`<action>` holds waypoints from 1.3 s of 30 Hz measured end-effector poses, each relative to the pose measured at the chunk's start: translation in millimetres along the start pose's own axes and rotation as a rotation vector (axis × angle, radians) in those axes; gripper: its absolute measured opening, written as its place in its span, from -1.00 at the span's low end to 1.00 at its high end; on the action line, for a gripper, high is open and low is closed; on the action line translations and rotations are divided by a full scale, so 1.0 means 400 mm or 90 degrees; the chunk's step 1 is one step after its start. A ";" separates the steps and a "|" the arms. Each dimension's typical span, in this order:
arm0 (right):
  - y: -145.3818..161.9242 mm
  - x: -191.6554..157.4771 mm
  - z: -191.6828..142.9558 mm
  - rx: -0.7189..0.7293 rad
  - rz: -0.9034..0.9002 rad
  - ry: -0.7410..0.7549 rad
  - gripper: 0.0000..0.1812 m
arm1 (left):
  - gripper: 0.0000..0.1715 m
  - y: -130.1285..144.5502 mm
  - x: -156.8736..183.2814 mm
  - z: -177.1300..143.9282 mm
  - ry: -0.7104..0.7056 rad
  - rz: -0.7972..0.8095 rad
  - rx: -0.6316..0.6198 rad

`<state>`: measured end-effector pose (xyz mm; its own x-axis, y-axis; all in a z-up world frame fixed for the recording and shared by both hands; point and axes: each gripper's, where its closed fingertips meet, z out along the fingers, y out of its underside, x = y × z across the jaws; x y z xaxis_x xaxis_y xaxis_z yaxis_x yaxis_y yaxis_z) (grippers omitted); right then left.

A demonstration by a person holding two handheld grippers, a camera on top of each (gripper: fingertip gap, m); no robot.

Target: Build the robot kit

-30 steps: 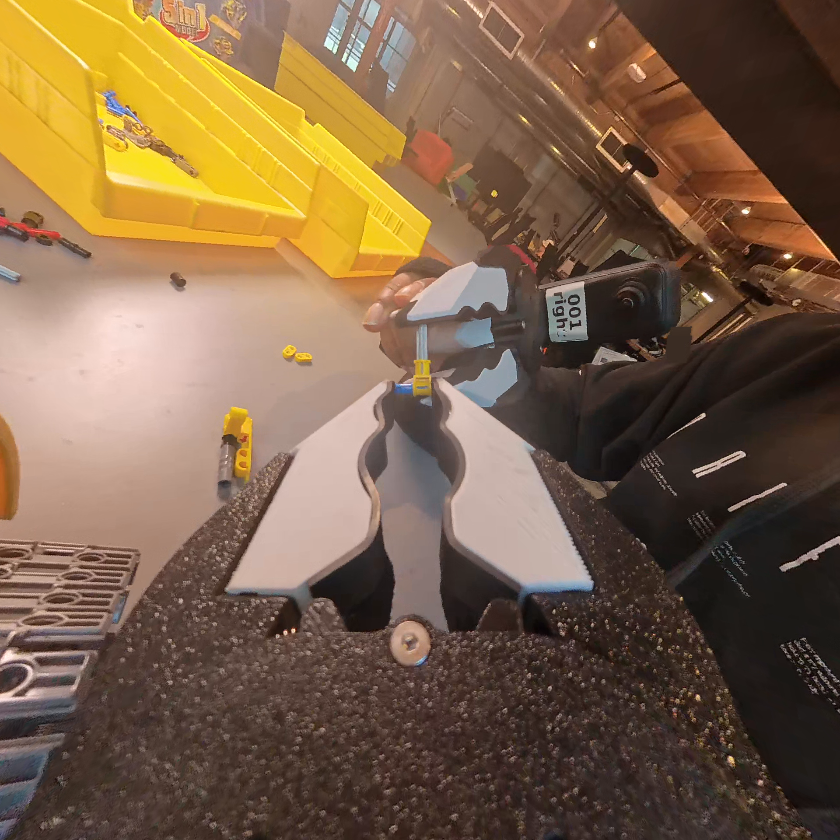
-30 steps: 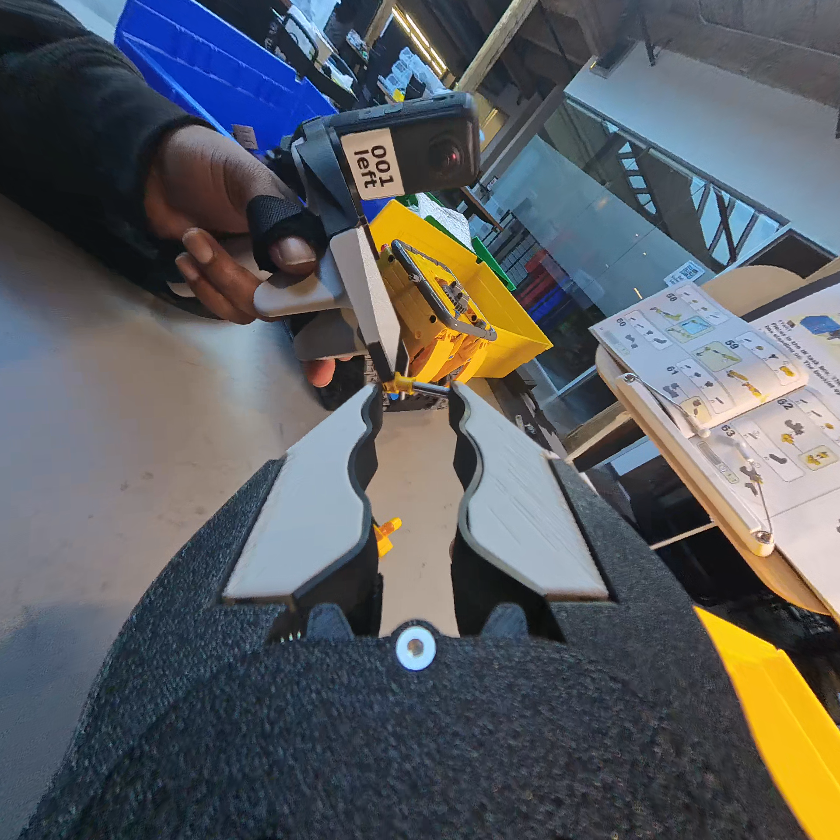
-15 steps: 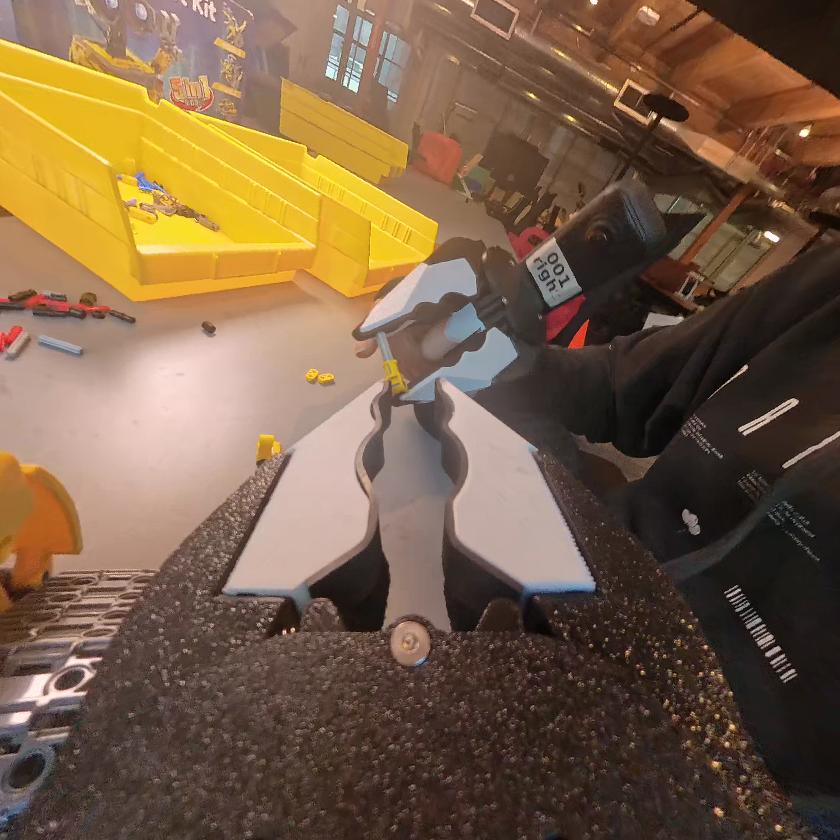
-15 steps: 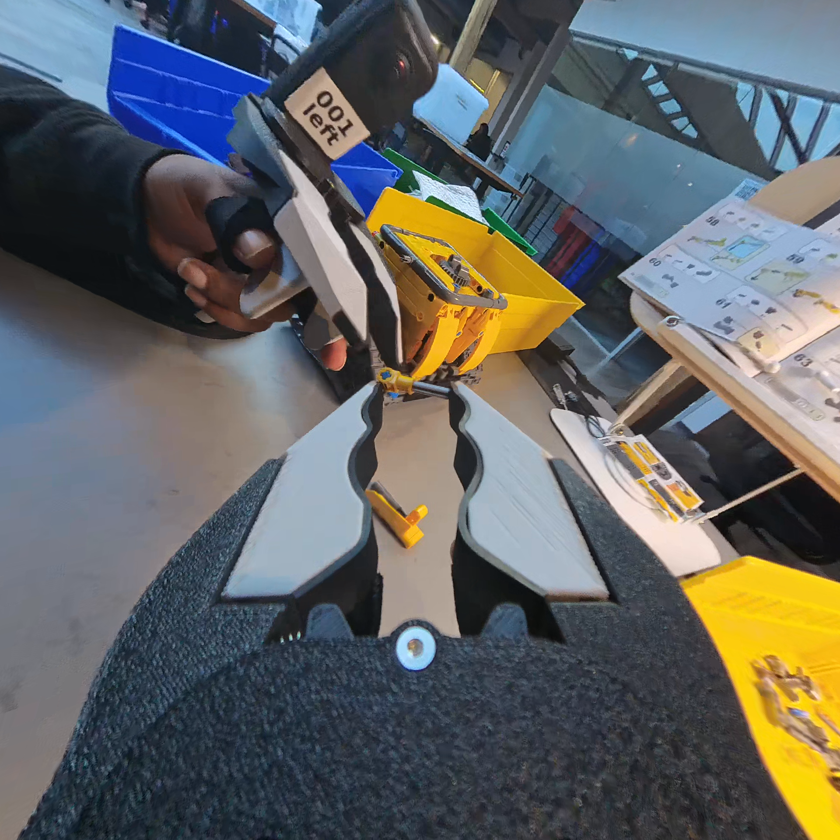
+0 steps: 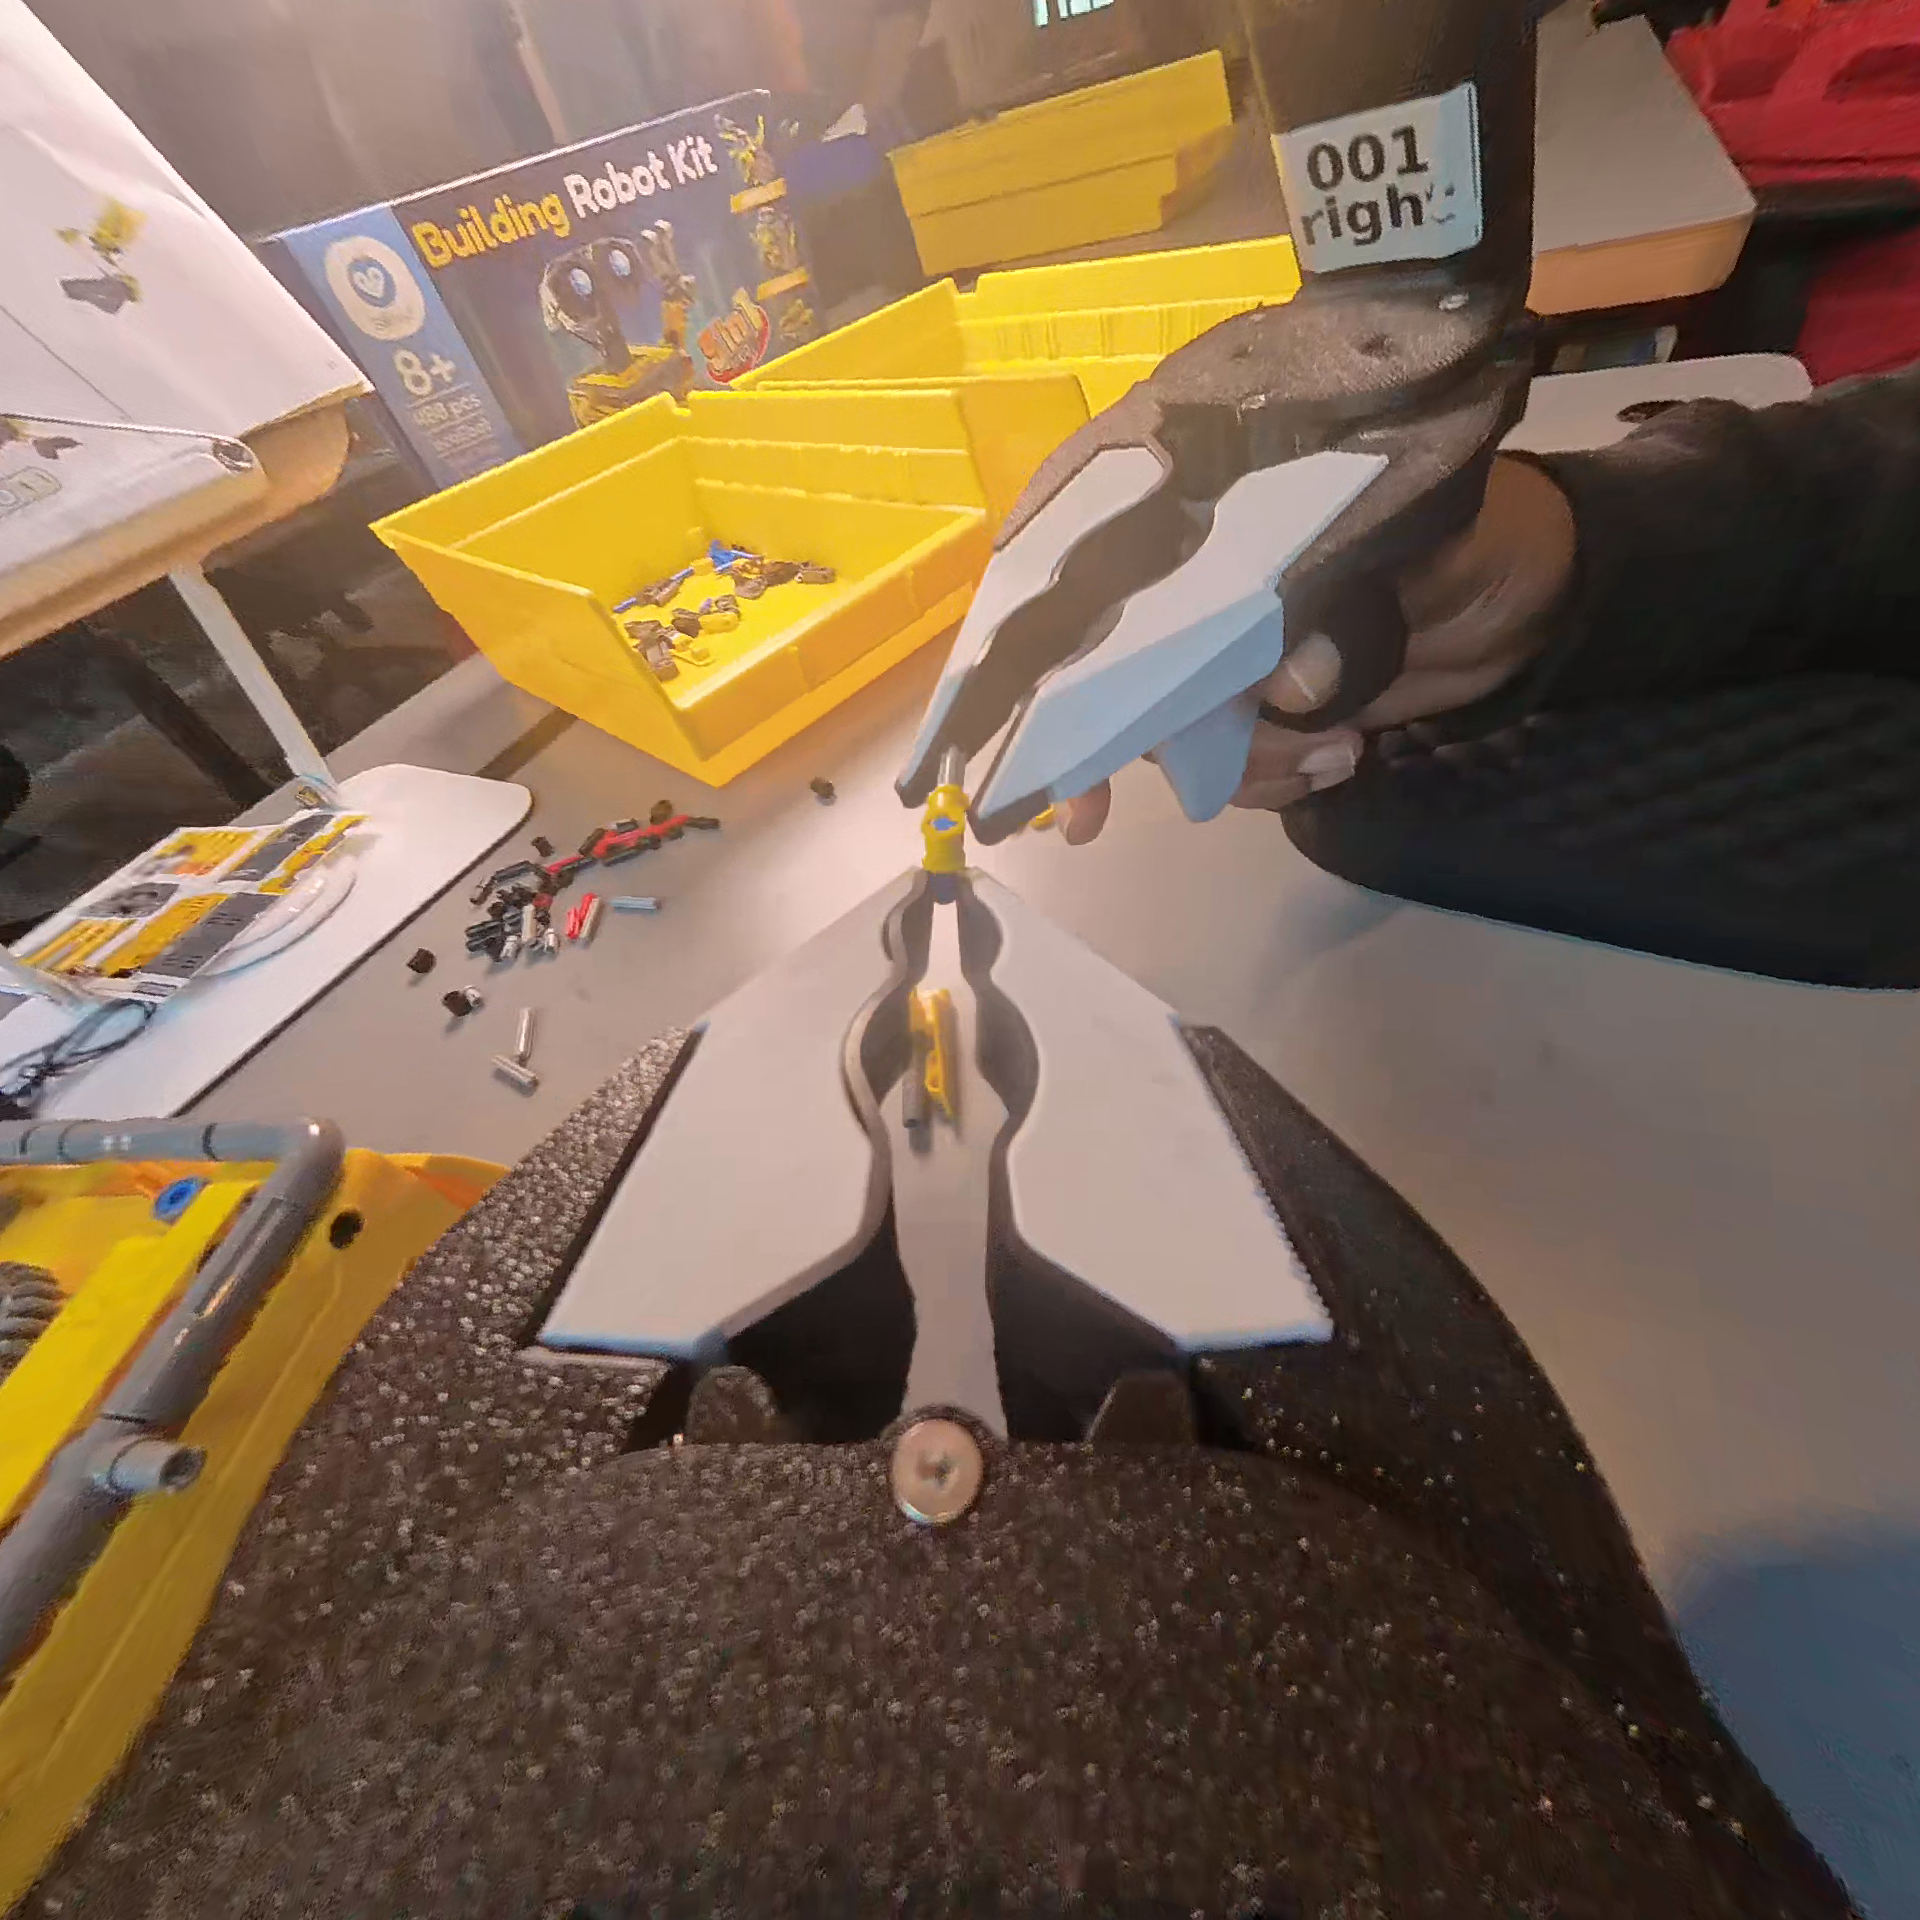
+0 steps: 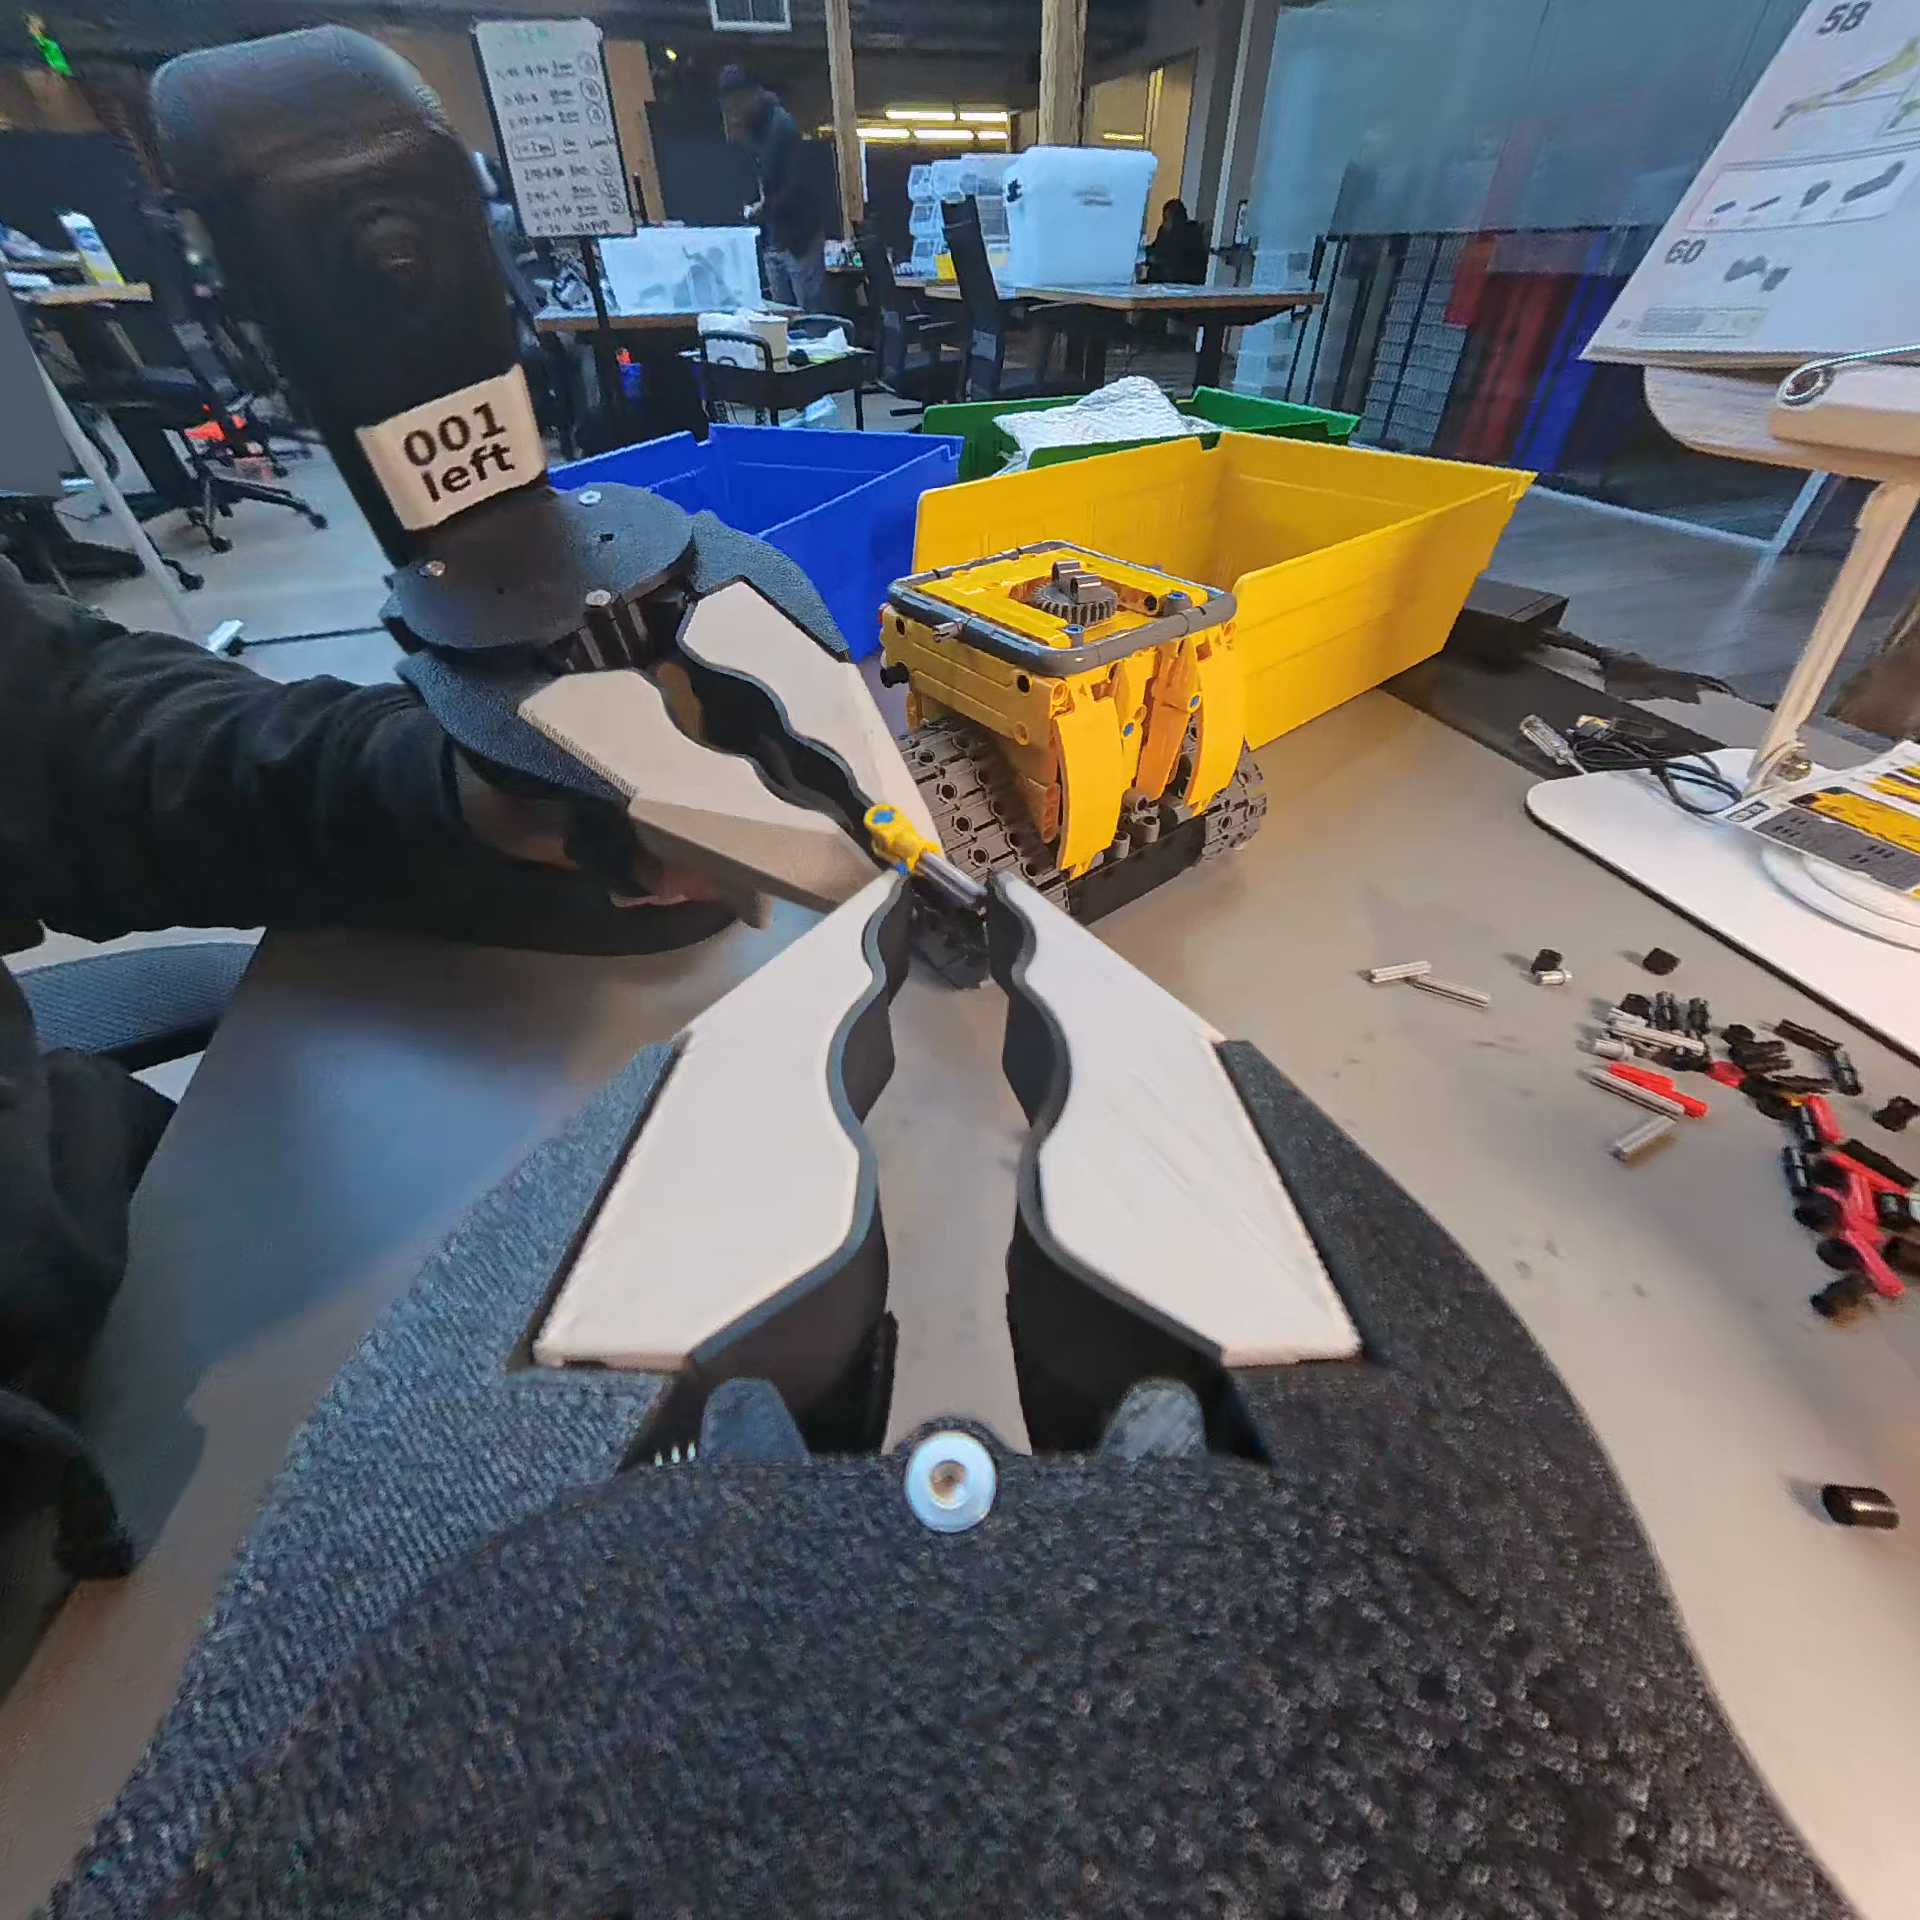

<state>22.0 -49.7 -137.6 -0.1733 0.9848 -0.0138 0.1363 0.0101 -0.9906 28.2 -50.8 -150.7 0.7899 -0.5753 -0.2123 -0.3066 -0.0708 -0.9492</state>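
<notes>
**Two tools meet on one small yellow connector**

Grey and matte, our surface (image 6: 1351, 935) sits in a large workshop with desks, chairs and storage bins behind it. Both of our tools meet above its middle on one tiny piece: a yellow connector (image 5: 942, 840) with a blue pin in it and a dark grey axle (image 6: 951, 879) sticking out.

Our left tool (image 5: 940, 883) has its fingers drawn close together, the tips pinching the lower end of the yellow connector. In the right wrist view the same tool (image 6: 883, 826) comes in from the left, angled downward. Our right tool (image 6: 943, 902) has its tips narrowed around the dark grey axle, and in the left wrist view it (image 5: 951, 790) reaches down from above with the axle gripped between its tips.

Just behind the meeting point stands a yellow brick-built model (image 6: 1070, 707) on grey tracks, with a gear on top. Behind it are a yellow bin (image 6: 1351, 582), a blue bin (image 6: 790, 499) and a green one (image 6: 1268, 421). Loose black, red and grey pins (image 6: 1756, 1091) lie scattered to the right, beside a white stand base (image 6: 1662, 831) carrying a booklet. Another yellow bin (image 5: 644, 540) holding small parts and a kit box (image 5: 582, 270) show in the left wrist view. A small yellow part (image 5: 932, 1049) lies on the surface beneath our left tool.
</notes>
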 end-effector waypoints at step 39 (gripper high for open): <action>0.013 -0.079 -0.051 -0.016 -0.059 -0.197 -0.95 | -0.92 -0.034 0.091 -0.028 0.255 -0.204 0.055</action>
<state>48.0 -77.0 -139.5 -0.4734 0.8803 0.0325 0.1295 0.1061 -0.9859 55.2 -80.1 -142.8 0.5665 -0.8036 0.1823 -0.0236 -0.2370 -0.9712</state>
